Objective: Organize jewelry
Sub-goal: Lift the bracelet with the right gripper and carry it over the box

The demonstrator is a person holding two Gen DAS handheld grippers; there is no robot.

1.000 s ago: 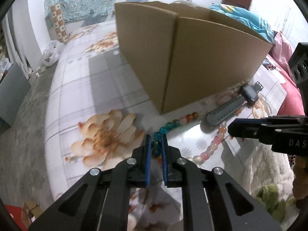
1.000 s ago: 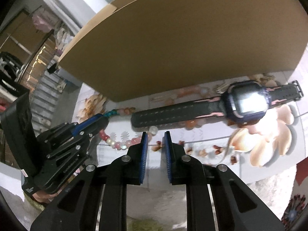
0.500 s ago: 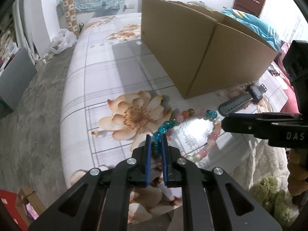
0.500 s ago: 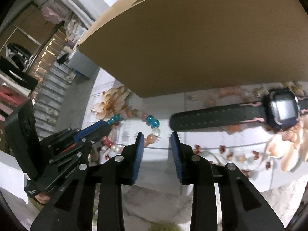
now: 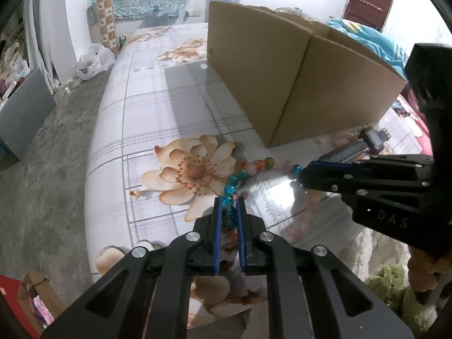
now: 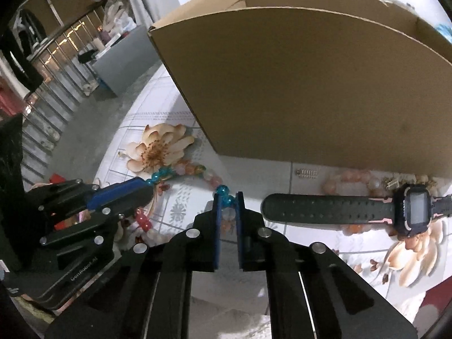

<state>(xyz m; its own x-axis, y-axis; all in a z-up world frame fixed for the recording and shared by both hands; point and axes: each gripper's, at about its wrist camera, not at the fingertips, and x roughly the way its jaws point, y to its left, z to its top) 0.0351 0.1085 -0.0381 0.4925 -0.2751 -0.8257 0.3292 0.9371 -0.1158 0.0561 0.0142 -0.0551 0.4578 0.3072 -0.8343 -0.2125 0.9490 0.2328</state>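
A string of teal, orange and pink beads (image 5: 255,166) lies on the flowered tabletop (image 5: 141,113) in front of a cardboard box (image 5: 282,79). My left gripper (image 5: 228,202) is shut on the string's teal end. It shows at the left of the right wrist view as left gripper (image 6: 149,190). The jaws of my right gripper (image 6: 227,197) are closing, and a teal bead of the bead string (image 6: 192,169) is pinched between its pads. It enters the left wrist view from the right as right gripper (image 5: 303,173). A black and pink watch (image 6: 415,212) lies flat to the right.
The cardboard box (image 6: 310,84) stands open-topped just behind the beads and the watch (image 5: 370,138). The table's near edge runs under both grippers. Beyond its left side are a concrete floor, a grey panel (image 5: 25,110) and a white bag (image 5: 94,59).
The left gripper has drawn its end of the beads away from the box. The right gripper slid left from the watch strap to the beads, opened wider, then closed on a teal bead.
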